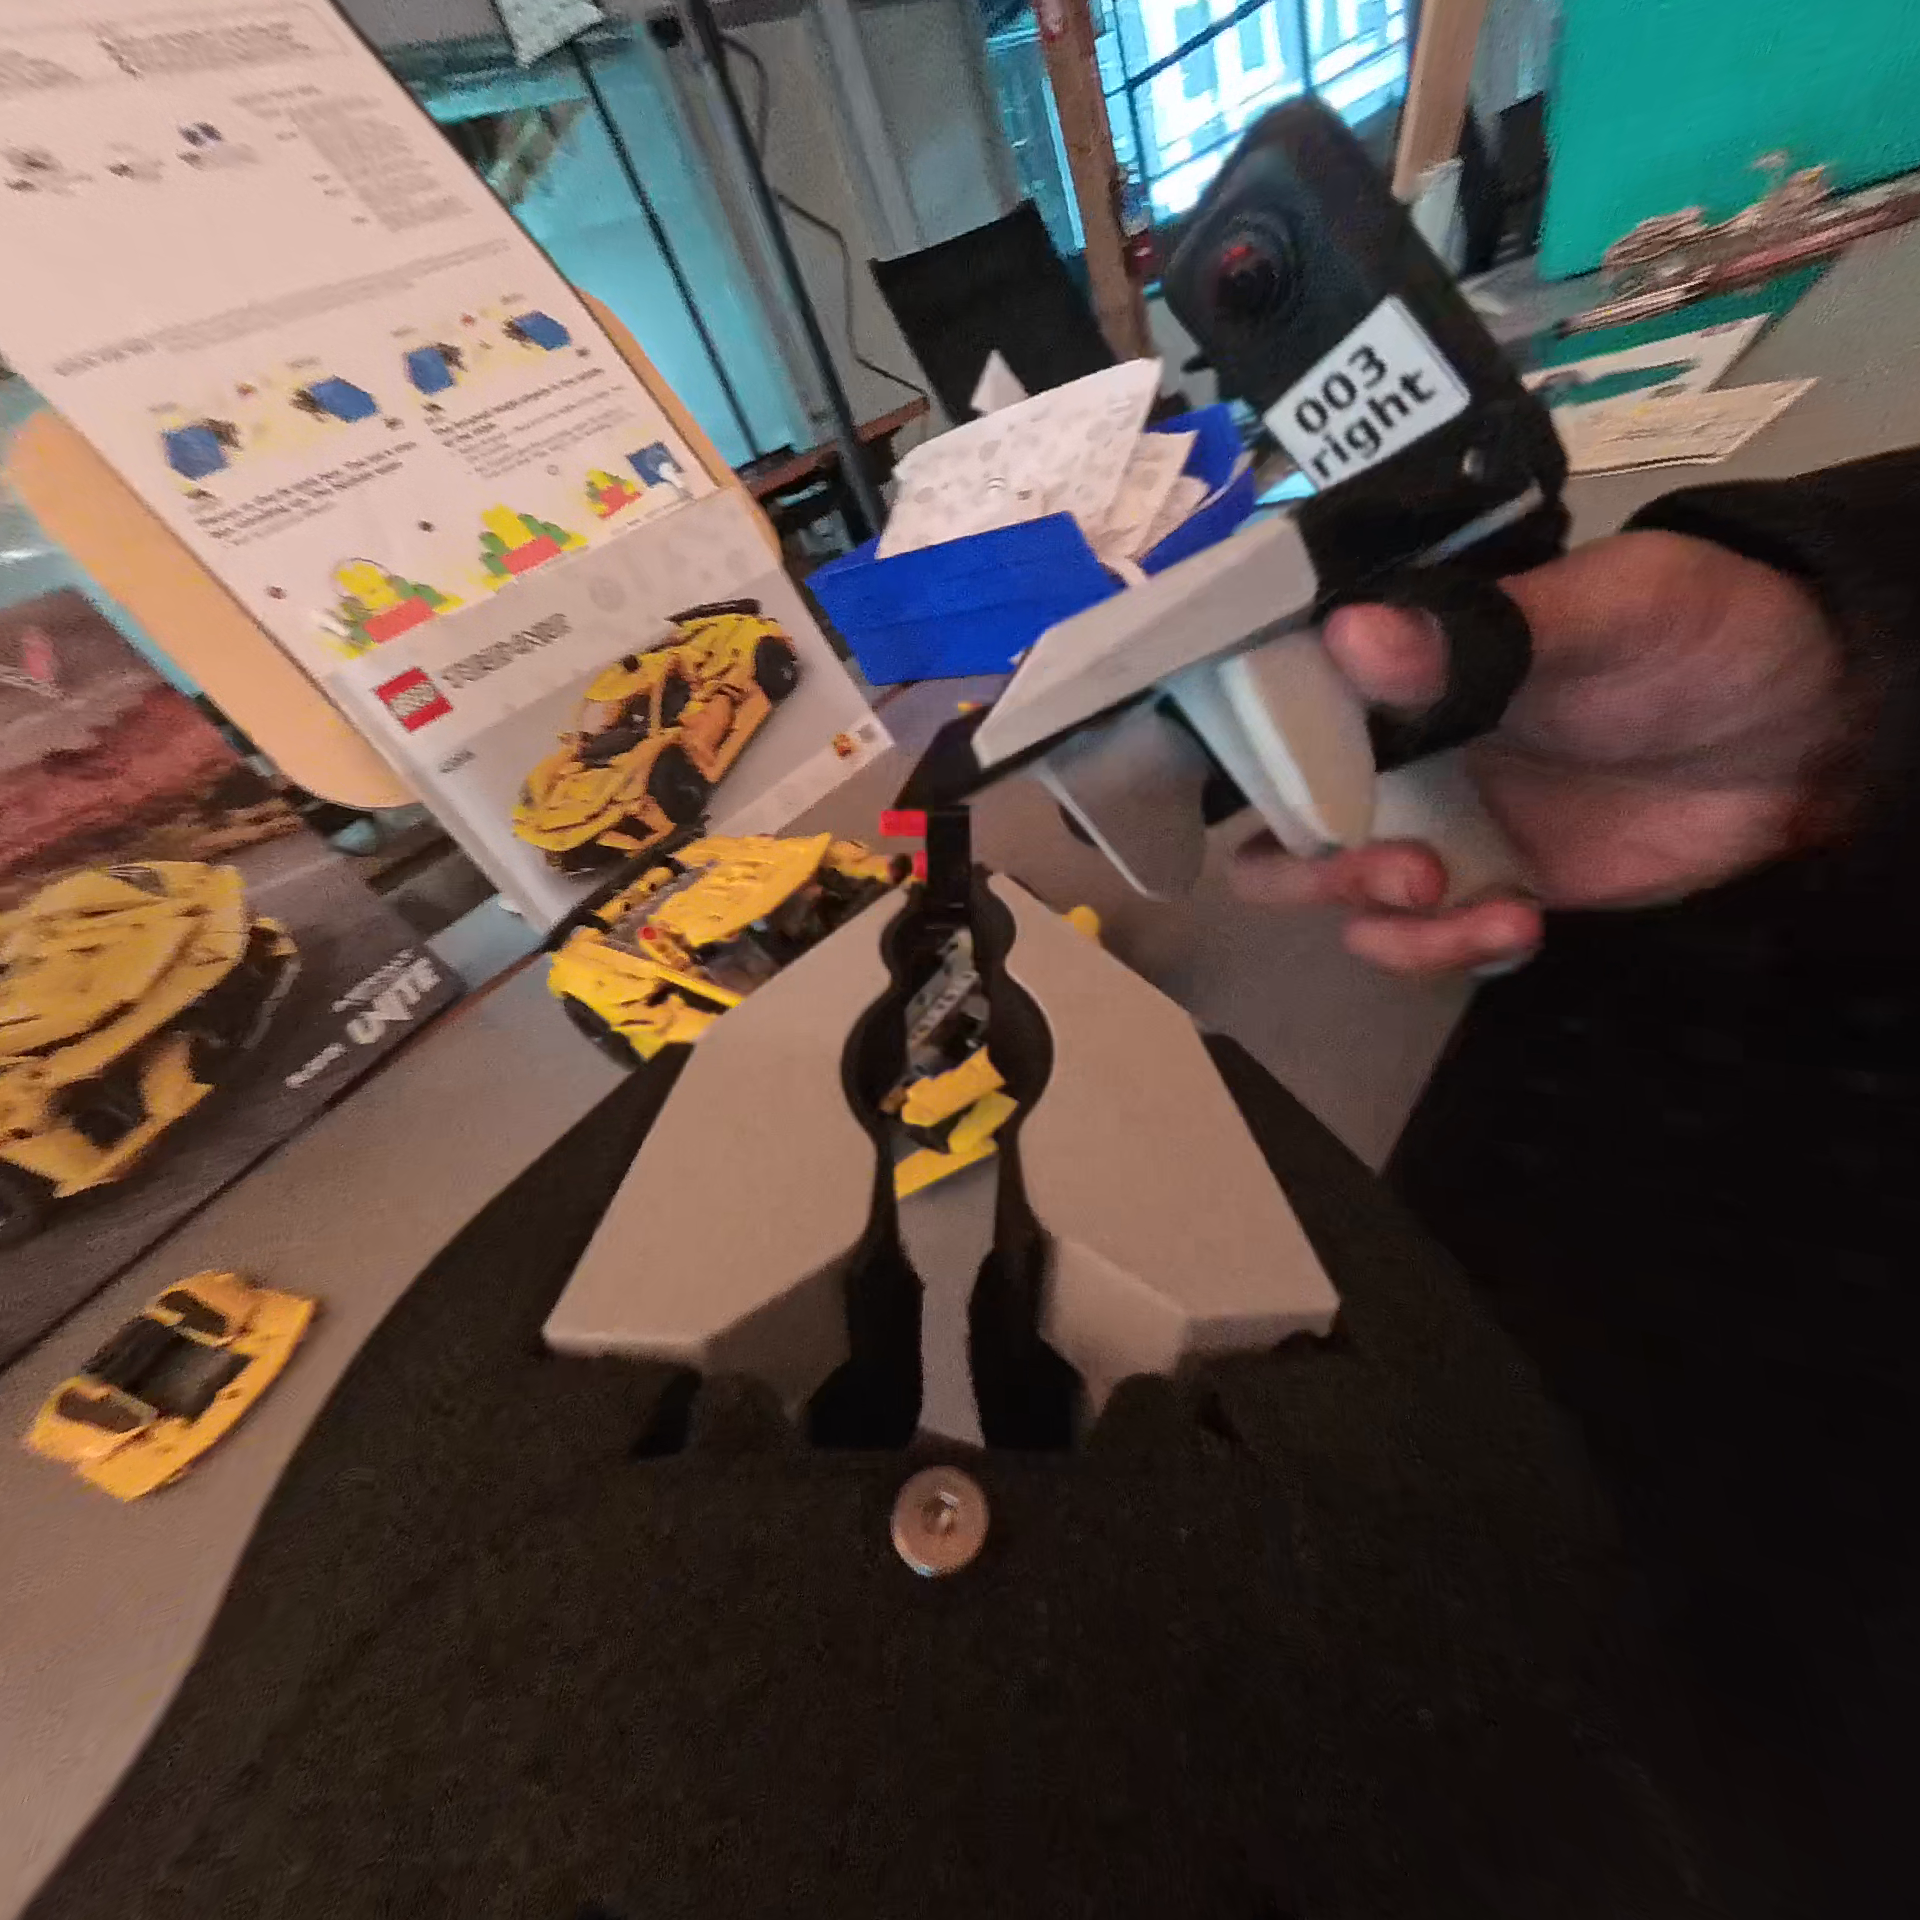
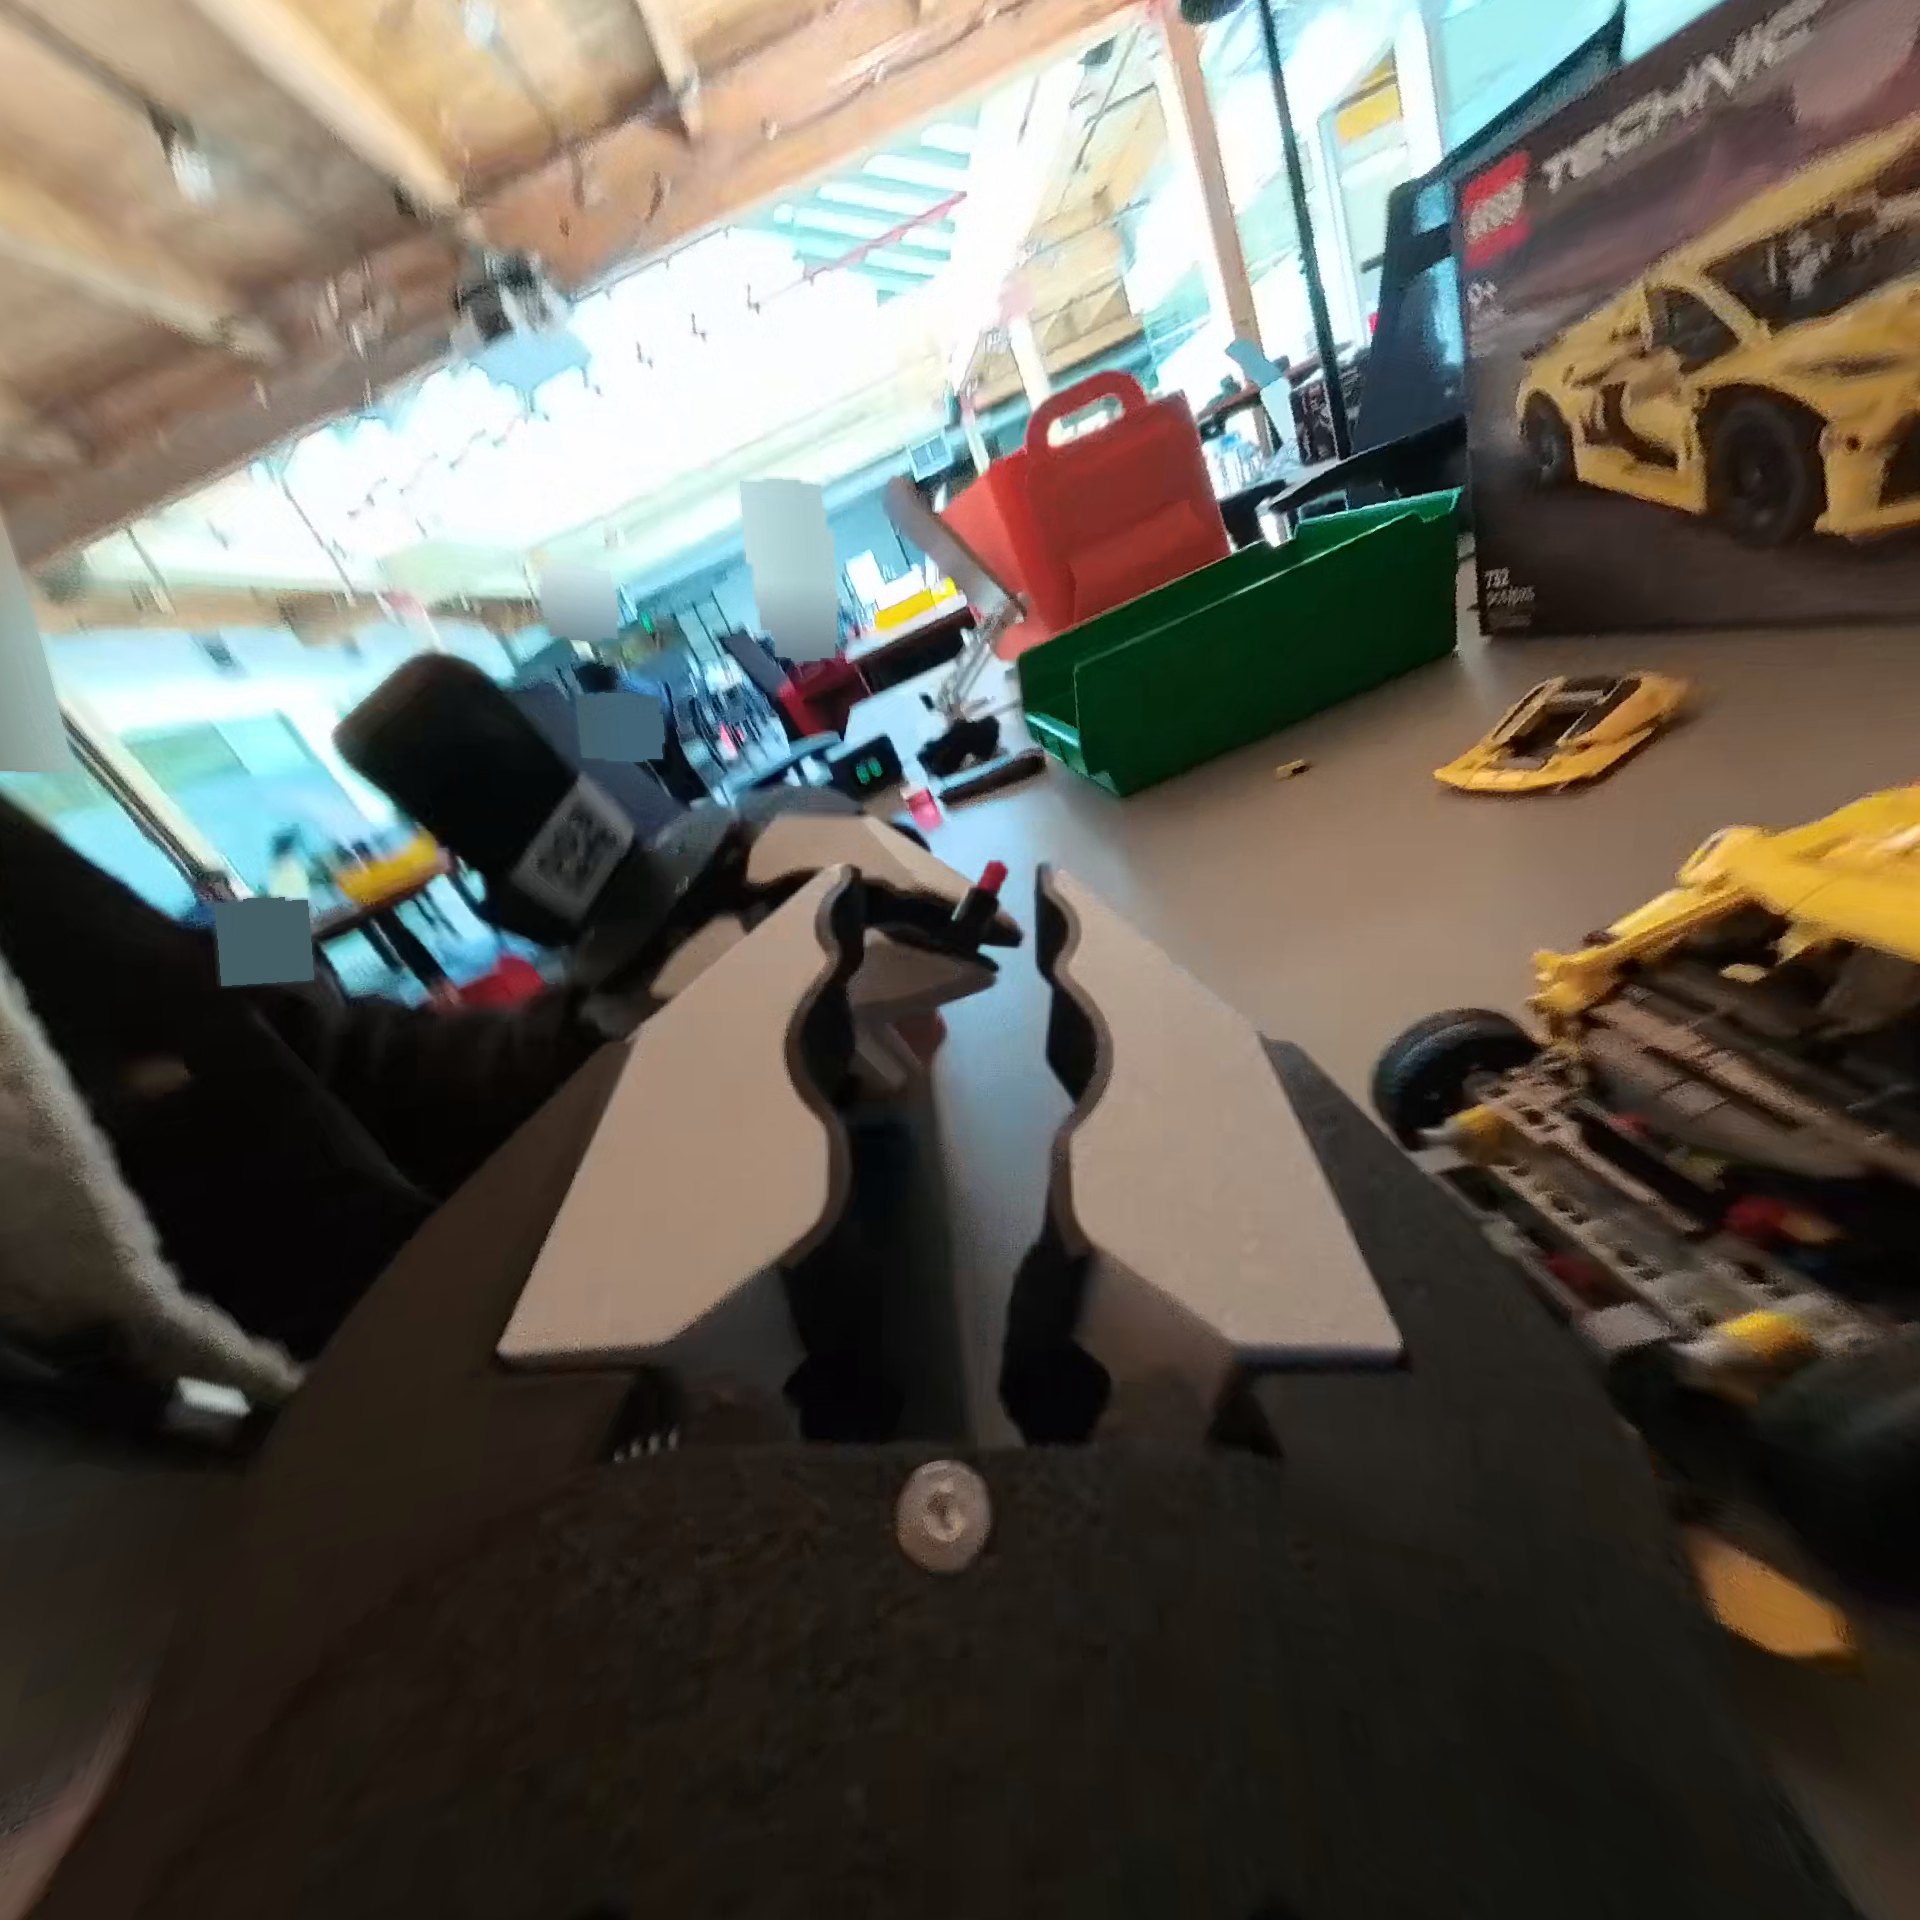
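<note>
Black plastic brick piece with red pins (image 1: 940, 847) stands upright in the tips of the left gripper (image 1: 940, 914), whose jaws are clamped on it, it seems. Right gripper (image 2: 940, 904) has jaws apart, empty, and points at that piece (image 2: 977, 899) from beside. Yellow brick-built car (image 1: 717, 935) lies just behind on the grey table (image 1: 416, 1143).

My left gripper (image 1: 940, 909) pinches a slim black brick-built bar (image 1: 948, 857) with red pins (image 1: 902, 823), held upright above the grey table (image 1: 364, 1195); my right gripper (image 2: 940, 883) gapes just beside it; the yellow toy car (image 2: 1662, 1039) lies tilted, underside showing, near a loose yellow body panel (image 2: 1558, 732).
</note>
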{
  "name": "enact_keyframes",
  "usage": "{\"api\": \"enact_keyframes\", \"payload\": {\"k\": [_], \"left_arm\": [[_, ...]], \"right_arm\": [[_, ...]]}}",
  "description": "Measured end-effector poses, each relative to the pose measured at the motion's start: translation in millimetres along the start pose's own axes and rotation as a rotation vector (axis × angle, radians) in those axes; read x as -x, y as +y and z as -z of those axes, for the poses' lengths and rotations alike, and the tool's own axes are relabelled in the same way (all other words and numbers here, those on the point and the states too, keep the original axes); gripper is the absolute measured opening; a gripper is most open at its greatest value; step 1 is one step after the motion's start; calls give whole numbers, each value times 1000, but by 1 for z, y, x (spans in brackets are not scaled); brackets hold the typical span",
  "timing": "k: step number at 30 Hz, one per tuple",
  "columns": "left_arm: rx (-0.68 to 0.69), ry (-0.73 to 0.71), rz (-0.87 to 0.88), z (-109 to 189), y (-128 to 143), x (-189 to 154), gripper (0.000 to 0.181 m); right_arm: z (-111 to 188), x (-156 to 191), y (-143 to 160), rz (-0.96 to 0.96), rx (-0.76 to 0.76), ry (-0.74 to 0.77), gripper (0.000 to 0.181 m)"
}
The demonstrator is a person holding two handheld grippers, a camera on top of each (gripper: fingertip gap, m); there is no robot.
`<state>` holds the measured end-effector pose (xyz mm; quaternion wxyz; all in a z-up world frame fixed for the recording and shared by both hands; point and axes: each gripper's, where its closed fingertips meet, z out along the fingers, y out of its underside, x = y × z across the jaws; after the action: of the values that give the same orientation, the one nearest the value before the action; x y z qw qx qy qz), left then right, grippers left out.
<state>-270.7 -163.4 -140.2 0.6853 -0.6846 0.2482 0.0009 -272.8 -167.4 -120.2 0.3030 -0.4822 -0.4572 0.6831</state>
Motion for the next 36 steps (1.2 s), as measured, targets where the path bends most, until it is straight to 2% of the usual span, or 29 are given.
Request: {"api": "enact_keyframes", "payload": {"k": [2,5,7,10,14,17,22,33,36], "left_arm": [[-23,148,23,4,1,-16,7],[-50,328,30,13,0,-38,7],[-26,415,21,17,6,-49,7],[28,487,-23,19,16,-62,7],[109,510,-72,15,29,-71,7],[105,515,-38,15,28,-69,7],[115,522,-51,15,29,-71,7],[130,461,-33,13,31,-61,6],[116,458,27,12,27,-55,7]], "right_arm": [[9,3,6,136,79,-20,35],[19,16,25,240,214,-109,51],[26,20,40,346,320,-125,48],[33,21,57,542,451,-108,33],[34,21,60,629,559,-53,27],[35,14,67,717,621,2,26],[33,15,72,729,613,-10,17],[27,7,69,811,639,47,16],[24,5,62,714,570,52,17]]}}
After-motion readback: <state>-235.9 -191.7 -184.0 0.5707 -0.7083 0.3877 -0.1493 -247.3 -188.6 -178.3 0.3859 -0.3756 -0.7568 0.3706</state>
